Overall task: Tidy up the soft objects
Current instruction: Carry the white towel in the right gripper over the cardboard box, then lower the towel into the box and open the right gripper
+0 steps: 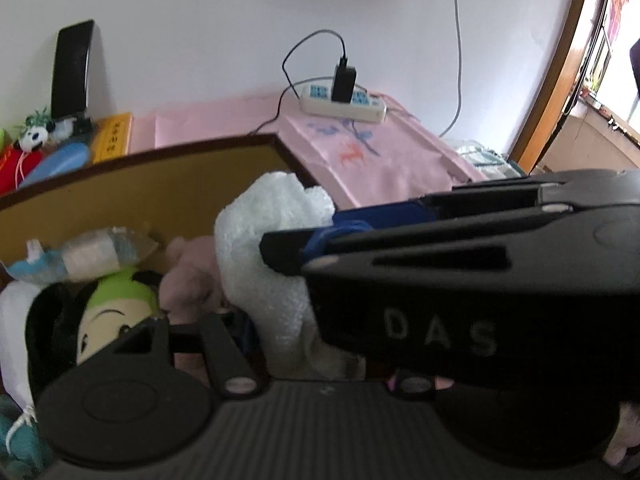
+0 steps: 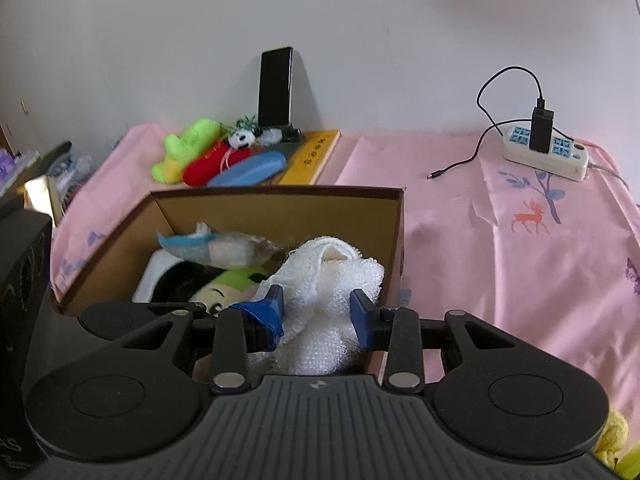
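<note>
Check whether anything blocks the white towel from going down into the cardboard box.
Nothing bars the cardboard box: its top is open. The white towel, between the right gripper's fingers, hangs over it; the doll and packet already fill the bottom.

Both grippers are made of matte black plastic. On the right gripper (image 2: 318, 312), 2 blue fingertips (image 2: 362, 314), silver pivot screws and a ribbed grey base are seen; "DAS" is printed in white.

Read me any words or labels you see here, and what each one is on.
"DAS": raised letters on the black right gripper body.
Yellow flat box: dark characters, too blurred to read.
Red plush toy: yellow marking, too small to read.
</note>
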A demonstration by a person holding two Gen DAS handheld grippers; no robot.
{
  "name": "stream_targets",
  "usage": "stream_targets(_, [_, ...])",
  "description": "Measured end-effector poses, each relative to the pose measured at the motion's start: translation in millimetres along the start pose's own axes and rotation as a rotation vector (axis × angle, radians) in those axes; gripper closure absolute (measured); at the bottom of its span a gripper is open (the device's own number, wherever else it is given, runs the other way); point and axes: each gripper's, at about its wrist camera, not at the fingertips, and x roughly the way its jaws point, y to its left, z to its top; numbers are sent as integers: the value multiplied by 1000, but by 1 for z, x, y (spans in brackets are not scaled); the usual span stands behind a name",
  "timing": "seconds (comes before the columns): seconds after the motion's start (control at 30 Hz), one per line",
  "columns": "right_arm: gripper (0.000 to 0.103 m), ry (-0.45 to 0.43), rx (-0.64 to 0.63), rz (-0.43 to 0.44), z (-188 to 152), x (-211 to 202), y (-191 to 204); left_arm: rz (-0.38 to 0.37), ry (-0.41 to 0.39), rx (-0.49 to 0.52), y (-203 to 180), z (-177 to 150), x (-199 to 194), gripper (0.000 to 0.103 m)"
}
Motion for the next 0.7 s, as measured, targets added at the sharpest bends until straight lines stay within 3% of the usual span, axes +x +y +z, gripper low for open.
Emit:
stream_targets(0.1, [81,5,-5,-13,-2,5,1,-6,9,-20,7,0,4,61])
stream_targets(0.23, [81,33,-13,-25,-4,12,1,7,25,-45,13,0,9,45])
stream_targets(0.7, [81,-32,11,-15,-6,-20,1,52,-28,-4,0,-2,-25,32])
